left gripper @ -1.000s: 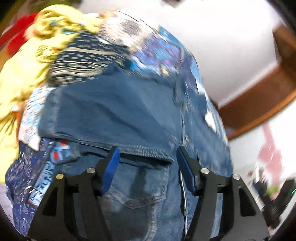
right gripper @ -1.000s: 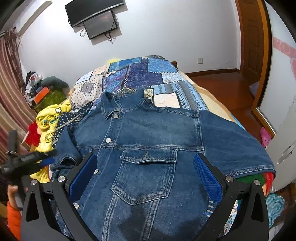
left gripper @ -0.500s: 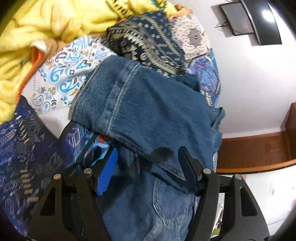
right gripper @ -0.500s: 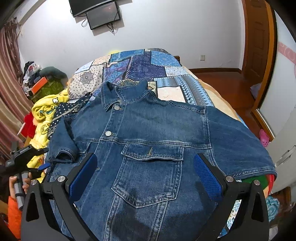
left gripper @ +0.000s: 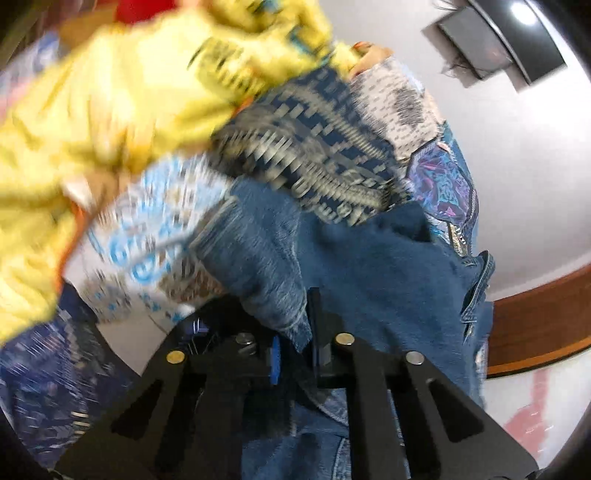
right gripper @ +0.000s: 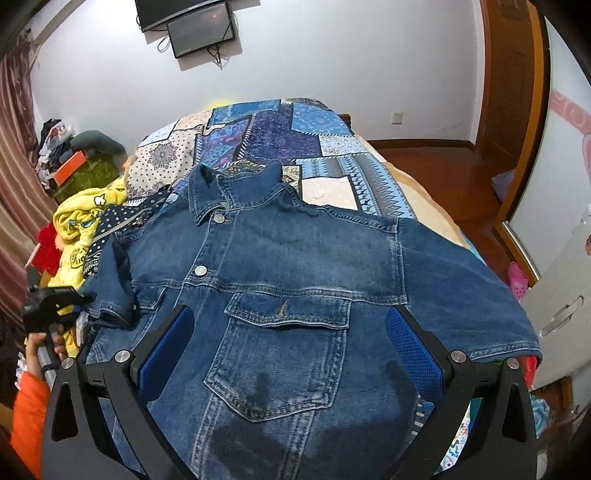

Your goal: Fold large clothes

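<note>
A short-sleeved blue denim jacket (right gripper: pixel 288 280) lies face up and buttoned on a bed covered by a blue patchwork quilt (right gripper: pixel 280 133), collar toward the far wall and chest pocket nearest the right wrist camera. Its right-hand sleeve spreads flat toward the bed edge; the sleeve on the other side is doubled in over the jacket's front.

The left gripper (left gripper: pixel 293 354) has its jaws drawn close together on the hem of that folded denim sleeve (left gripper: pixel 273 280), with cloth pinched between the blue pads. The left wrist view is blurred, so finer detail of the grip cannot be made out. In the right wrist view the same gripper (right gripper: pixel 79 299) shows at the bed's side, held by a hand in an orange sleeve (right gripper: pixel 27 410).

The right gripper (right gripper: pixel 290 350) hovers over the jacket's lower front with its jaws wide apart, the chest pocket showing between its blue pads; it holds nothing.

Just beside the gripped sleeve a crumpled yellow printed garment (left gripper: pixel 110 103) and a dark blue patterned cloth (left gripper: pixel 314 147) are heaped on the quilt, crowding that side of the jacket. A red item (right gripper: pixel 46 247) lies beyond them. On the white wall hangs a black flat screen (right gripper: pixel 201 27). A brown wooden door (right gripper: pixel 511 77) and wooden floor (right gripper: pixel 443 173) lie past the bed, and a striped curtain (right gripper: pixel 14 147) hangs at the far side.
</note>
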`<state>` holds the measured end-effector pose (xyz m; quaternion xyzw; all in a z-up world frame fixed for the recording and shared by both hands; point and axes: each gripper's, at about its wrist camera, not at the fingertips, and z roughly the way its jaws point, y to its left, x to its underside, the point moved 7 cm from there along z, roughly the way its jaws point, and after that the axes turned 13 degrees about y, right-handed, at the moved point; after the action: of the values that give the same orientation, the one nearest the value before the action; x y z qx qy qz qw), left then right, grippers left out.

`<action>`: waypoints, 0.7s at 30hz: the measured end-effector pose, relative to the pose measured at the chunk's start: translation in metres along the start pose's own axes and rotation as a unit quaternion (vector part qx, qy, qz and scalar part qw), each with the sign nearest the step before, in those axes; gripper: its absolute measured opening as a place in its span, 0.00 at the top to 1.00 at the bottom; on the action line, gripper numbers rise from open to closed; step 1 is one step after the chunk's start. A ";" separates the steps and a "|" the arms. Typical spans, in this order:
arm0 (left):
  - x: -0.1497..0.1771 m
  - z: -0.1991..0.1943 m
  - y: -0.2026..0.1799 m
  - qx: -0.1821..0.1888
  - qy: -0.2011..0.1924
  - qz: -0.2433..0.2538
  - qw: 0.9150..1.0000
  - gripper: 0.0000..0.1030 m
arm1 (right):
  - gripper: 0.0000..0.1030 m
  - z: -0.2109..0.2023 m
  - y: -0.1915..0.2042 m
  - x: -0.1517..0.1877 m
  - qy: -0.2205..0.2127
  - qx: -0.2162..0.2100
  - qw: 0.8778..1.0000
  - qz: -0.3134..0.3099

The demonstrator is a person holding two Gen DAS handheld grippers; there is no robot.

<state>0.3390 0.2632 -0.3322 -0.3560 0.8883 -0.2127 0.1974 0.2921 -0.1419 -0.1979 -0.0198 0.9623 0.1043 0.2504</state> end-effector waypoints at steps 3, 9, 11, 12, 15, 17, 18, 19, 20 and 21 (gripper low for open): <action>-0.006 -0.028 -0.035 -0.019 -0.040 0.055 0.997 0.95 | 0.00 -0.004 -0.006 -0.001 -0.006 0.019 1.000 -0.006; -0.001 -0.100 -0.146 0.014 -0.118 0.179 0.977 0.95 | 0.00 -0.013 -0.022 0.001 -0.016 0.017 1.000 0.005; 0.007 -0.120 -0.186 0.036 -0.131 0.219 0.966 0.95 | 0.00 -0.015 -0.028 0.003 -0.016 0.016 1.000 0.010; 0.012 -0.125 -0.208 0.045 -0.135 0.238 0.961 0.95 | 0.00 -0.016 -0.031 0.004 -0.017 0.015 1.000 0.013; 0.033 -0.124 -0.271 0.061 -0.133 0.292 0.945 0.95 | 0.00 -0.019 -0.040 0.007 -0.020 0.014 1.000 0.019; 0.052 -0.115 -0.300 0.063 -0.126 0.319 0.937 0.95 | 0.00 -0.023 -0.048 0.009 -0.024 0.016 0.999 0.025; 0.065 -0.105 -0.317 0.063 -0.121 0.337 0.931 0.95 | 0.00 -0.024 -0.053 0.010 -0.025 0.016 0.999 0.029; 0.074 -0.099 -0.327 0.063 -0.117 0.347 0.928 0.95 | 0.00 -0.026 -0.061 0.012 -0.025 0.018 0.999 0.037; 0.085 -0.088 -0.337 0.060 -0.109 0.361 0.924 0.95 | 0.00 -0.026 -0.065 0.013 -0.025 0.019 0.999 0.041; 0.099 -0.071 -0.349 0.055 -0.094 0.377 0.920 0.95 | 0.00 -0.028 -0.074 0.015 -0.025 0.021 0.998 0.048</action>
<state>0.4284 -0.0194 -0.1116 -0.0016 0.9209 -0.1366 0.3652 0.2724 -0.2198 -0.1954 0.0345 0.9574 0.0967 0.2698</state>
